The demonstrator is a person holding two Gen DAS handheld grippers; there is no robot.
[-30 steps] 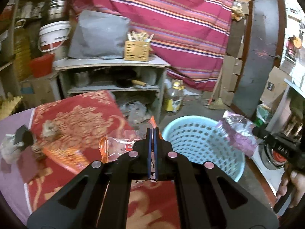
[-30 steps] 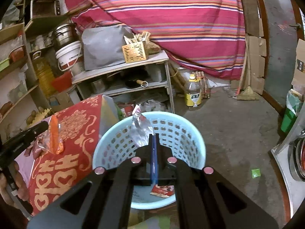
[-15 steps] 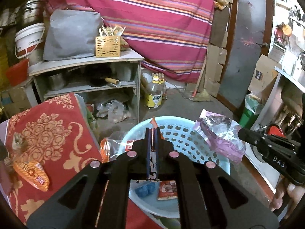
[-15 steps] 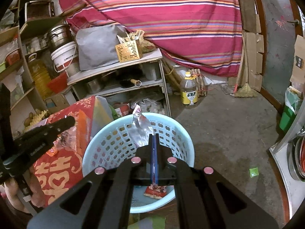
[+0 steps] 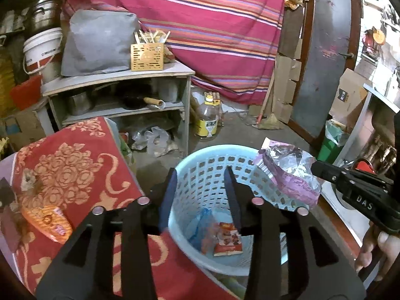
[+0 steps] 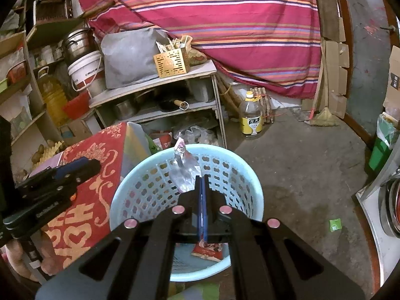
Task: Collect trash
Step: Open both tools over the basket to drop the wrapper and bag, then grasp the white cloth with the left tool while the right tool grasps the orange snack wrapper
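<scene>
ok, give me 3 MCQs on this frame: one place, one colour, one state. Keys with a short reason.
1. Where does the yellow-labelled bottle stand?
A. on the floor beside the shelf
B. in the basket
C. on the red cloth

2. What colour is the basket?
A. red
B. light blue
C. green

3. What is the right gripper doing?
A. standing open and empty
B. clamped on a foil wrapper
C. clamped on the basket rim

Key:
1 A: it sits on the concrete next to the shelf unit.
2 B: the perforated wall is pale blue.
3 B: its fingers are shut on the foil wrapper, held over the basket.
</scene>
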